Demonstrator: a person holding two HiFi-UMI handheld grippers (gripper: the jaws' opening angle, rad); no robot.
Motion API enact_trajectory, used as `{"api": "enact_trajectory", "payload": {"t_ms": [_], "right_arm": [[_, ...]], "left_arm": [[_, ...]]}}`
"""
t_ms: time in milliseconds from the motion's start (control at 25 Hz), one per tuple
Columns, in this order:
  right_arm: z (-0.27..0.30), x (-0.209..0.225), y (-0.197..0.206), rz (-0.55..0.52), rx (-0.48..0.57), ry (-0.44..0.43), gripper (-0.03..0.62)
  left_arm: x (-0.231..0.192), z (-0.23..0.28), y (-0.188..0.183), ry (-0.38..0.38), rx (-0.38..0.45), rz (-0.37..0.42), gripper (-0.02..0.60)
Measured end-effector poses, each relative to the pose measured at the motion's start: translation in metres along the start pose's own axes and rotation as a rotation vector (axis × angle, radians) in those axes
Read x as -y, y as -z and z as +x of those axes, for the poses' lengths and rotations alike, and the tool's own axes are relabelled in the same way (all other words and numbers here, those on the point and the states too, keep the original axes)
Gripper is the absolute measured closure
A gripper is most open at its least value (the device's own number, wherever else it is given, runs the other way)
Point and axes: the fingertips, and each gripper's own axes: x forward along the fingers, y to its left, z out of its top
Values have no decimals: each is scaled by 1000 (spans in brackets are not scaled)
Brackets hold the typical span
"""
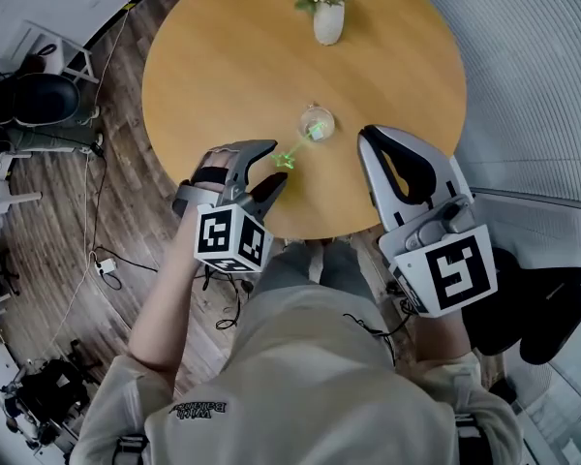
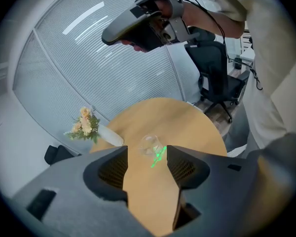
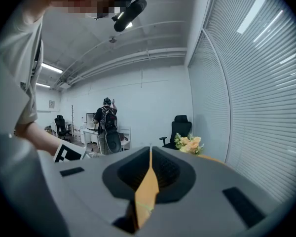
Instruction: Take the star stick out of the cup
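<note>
A clear glass cup (image 1: 317,122) stands on the round wooden table (image 1: 223,56). A green star stick (image 1: 292,152) leans out of it, its star end low and pointing toward me. My left gripper (image 1: 273,168) is open at the table's near edge, and the star lies just between its fingertips without being touched. In the left gripper view the cup (image 2: 149,144) and the stick (image 2: 158,157) show in the gap ahead of the left gripper (image 2: 147,152). My right gripper (image 1: 372,138) is raised at the right of the cup, shut and empty; its jaws (image 3: 149,152) meet in a thin seam.
A white vase of peach flowers (image 1: 328,17) stands at the table's far edge, also seen as the vase (image 2: 108,135). A black office chair (image 2: 217,78) is beside the table. Window blinds (image 1: 533,66) run along the right. Cables (image 1: 102,260) lie on the floor at left.
</note>
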Motion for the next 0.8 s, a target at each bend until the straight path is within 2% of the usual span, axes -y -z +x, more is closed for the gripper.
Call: {"api": "enact_trajectory", "payload": {"t_ms": [280,560,680,800], "right_arm": [[2,2,8,22,-40,7,559],[-1,6,28,46,-73,11,559],[-3,7,34,50,-87,10,557],[-4,7,38,55,-97,13,559]], "left_arm": [[8,17,-1,38,-3,34,345],[23,36,8,92,-45,-17,347],[27,39,10,96,-46,-36,388],[22,38,7,51,-11,-53,481]]}}
